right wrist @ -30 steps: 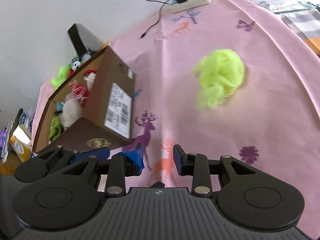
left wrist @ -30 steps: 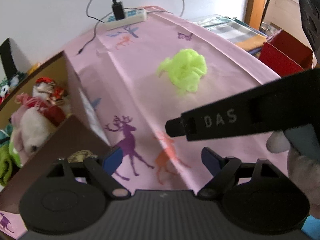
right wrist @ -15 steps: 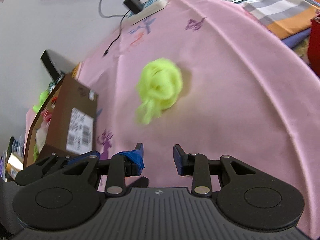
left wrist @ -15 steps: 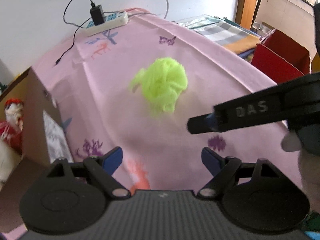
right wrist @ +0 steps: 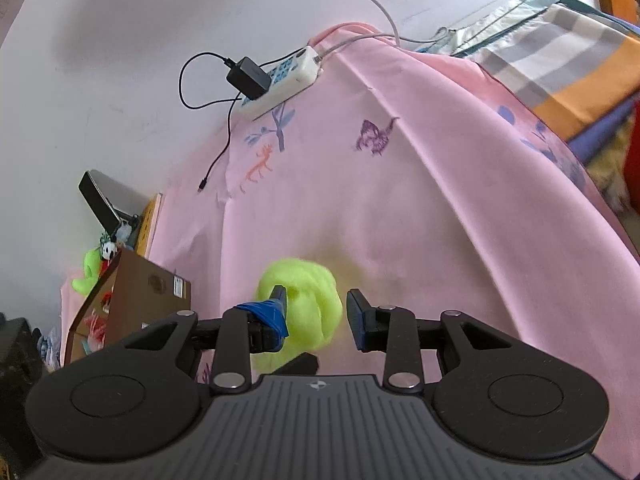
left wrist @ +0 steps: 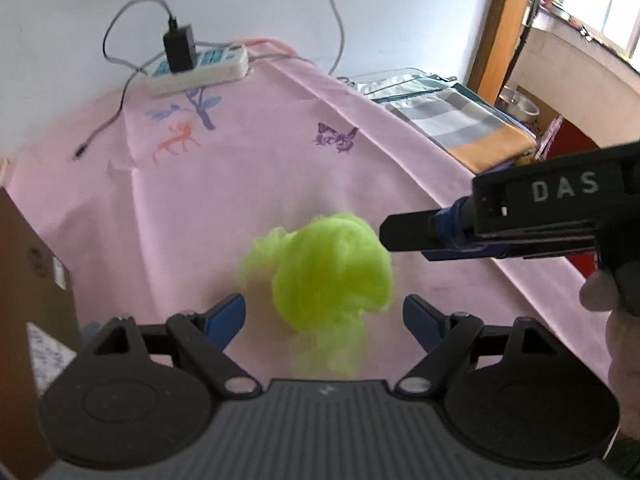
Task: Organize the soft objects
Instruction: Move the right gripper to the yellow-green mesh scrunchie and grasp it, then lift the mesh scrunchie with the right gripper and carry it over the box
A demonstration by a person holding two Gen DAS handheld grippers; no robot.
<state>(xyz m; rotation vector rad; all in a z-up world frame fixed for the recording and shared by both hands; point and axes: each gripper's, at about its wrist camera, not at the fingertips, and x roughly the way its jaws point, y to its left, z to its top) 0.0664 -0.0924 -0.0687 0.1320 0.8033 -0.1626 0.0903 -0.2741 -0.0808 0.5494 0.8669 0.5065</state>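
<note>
The left wrist view looks down on the green puff [left wrist: 332,268], a neon-green ball of soft fibre lying on the pink cloth [left wrist: 248,184], with a loose tail trailing toward the camera. The left gripper [left wrist: 324,316] has its jaws spread wide, 1 blue-tipped finger on each side of the puff's near end, neither touching it. Only this view shows the right gripper [left wrist: 390,234] from the side: a black bar marked "DAS" reaching in from the right, its tip just at the puff's right edge, with a hand [left wrist: 616,320] behind it. Whether the tip touches the fibre cannot be told.

The right wrist view shows the same puff [right wrist: 304,304] between the right gripper's [right wrist: 318,308] 2 fingers. The jaws stand apart; the left finger, wrapped in blue tape, overlaps the puff, and the right finger is clear of it, so nothing is clamped.

Only the right view shows inside the box [right wrist: 148,296], a brown cardboard carton at the left, open side facing left. It holds soft toys in red, white and pink, blurred; a green toy [right wrist: 86,272] and a small panda-like toy [right wrist: 107,250] sit at its far edge. In the left view the box [left wrist: 28,280] is only a brown wall with a label.

Both views show a power strip [left wrist: 200,68] with a black charger [left wrist: 178,50] at the cloth's far end. Folded striped fabric [left wrist: 452,120] lies to the right.
</note>
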